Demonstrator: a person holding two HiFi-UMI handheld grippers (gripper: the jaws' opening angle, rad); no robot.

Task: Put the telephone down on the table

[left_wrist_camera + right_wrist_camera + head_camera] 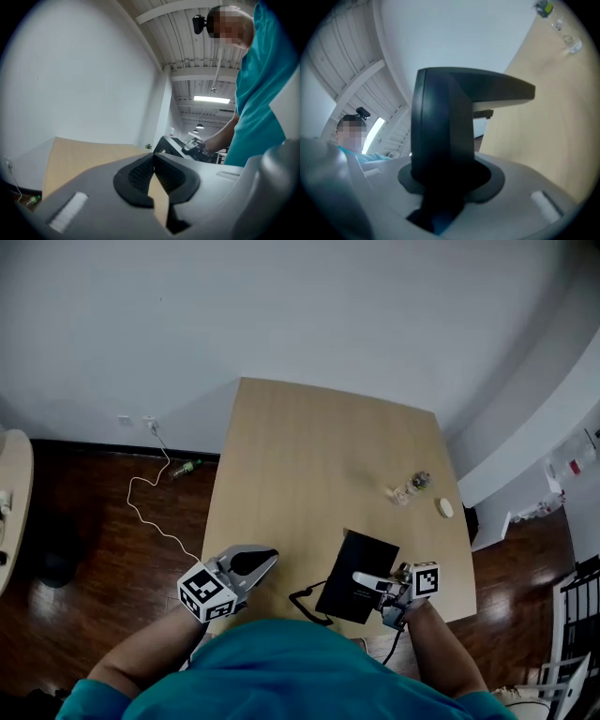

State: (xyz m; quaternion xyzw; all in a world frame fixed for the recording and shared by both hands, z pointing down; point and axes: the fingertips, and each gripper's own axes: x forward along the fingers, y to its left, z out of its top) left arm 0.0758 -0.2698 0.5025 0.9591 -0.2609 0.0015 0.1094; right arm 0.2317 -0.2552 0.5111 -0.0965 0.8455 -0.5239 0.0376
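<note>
The telephone [354, 570] is a flat black slab with a dark cord [306, 600] trailing from its near end. It hangs over the near edge of the wooden table [309, 456], and my right gripper [360, 579] is shut on its right side. In the right gripper view the black telephone [440, 126] fills the space between the jaws of the right gripper [445, 176]. My left gripper [271, 560] is at the table's near left edge, its jaws shut with nothing between them. In the left gripper view the left gripper [153, 158] has its pads meeting, and the telephone [168, 146] shows beyond them.
Small clear items [412, 486] and a white round object [445, 508] lie on the right part of the table. A white cable [150, 502] and a bottle [186, 467] lie on the dark wood floor at the left. A white wall stands behind the table.
</note>
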